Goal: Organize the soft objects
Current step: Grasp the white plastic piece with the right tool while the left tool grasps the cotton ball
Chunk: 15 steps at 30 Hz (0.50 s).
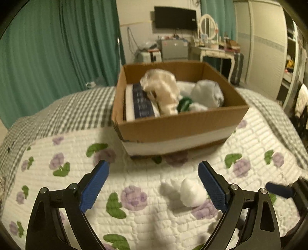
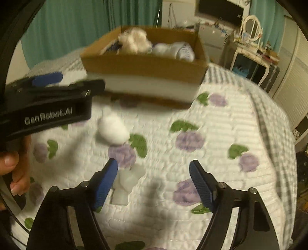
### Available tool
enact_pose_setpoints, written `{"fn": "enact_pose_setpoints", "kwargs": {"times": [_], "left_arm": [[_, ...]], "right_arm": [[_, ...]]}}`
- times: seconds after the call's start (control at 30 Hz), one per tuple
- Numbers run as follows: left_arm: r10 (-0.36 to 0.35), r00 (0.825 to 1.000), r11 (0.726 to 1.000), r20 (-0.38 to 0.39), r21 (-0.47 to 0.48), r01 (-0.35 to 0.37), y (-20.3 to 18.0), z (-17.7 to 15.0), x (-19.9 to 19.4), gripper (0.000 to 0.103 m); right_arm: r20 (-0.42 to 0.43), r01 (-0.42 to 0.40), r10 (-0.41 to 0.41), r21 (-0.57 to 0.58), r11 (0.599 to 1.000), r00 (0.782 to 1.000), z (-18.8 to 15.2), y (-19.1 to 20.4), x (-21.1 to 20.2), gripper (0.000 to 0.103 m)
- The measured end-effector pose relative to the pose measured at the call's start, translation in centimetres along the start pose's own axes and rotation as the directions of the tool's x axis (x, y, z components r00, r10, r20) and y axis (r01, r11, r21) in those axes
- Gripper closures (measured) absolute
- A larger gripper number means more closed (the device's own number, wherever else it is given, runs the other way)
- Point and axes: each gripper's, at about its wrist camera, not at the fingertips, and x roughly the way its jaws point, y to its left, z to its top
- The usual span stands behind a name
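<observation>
A cardboard box [image 1: 179,125] stands on the floral quilt; it also shows in the right wrist view [image 2: 142,63]. Inside lie a cream plush toy [image 1: 165,90], a folded navy and white cloth [image 1: 140,102], a grey bundle [image 1: 207,92] and something green [image 1: 184,103]. A white soft ball [image 1: 192,192] lies on the quilt just inside my left gripper's right finger; it also shows in the right wrist view [image 2: 113,128]. My left gripper [image 1: 154,167] is open and empty. My right gripper [image 2: 154,167] is open, with a small white soft item [image 2: 125,184] lying by its left finger.
The white quilt with purple flowers [image 1: 134,173] covers a bed with a grey checked sheet [image 1: 77,109]. Green curtains [image 1: 48,53] hang at the left. A dresser with mirror [image 1: 209,38], a TV [image 1: 175,17] and wardrobe doors [image 1: 265,48] stand behind. My left gripper's body [image 2: 48,107] fills the right wrist view's left side.
</observation>
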Motion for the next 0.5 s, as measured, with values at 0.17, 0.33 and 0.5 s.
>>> {"fn": "enact_pose_setpoints", "kwargs": {"times": [0.17, 0.33, 0.5], "left_arm": [[-0.023, 0.999, 1.000, -0.047, -0.009, 0.022, -0.2, -0.6, 1.8, 0.009], [-0.051, 0.996, 0.999, -0.067, 0.008, 0.052, -0.9, -1.1, 2.8, 0.009], [-0.069, 0.993, 0.997, -0.097, 0.008, 0.071, -1.5, -1.4, 3.8, 0.009]], "right_arm": [[-0.091, -0.055, 0.053, -0.022, 0.998, 0.994, -1.0, 1.3, 2.7, 0.041], [-0.137, -0.129, 0.123, -0.034, 0.991, 0.983, -1.6, 2.1, 4.2, 0.060], [-0.127, -0.174, 0.169, -0.023, 0.985, 0.977, -1.6, 1.9, 3.5, 0.077]]}}
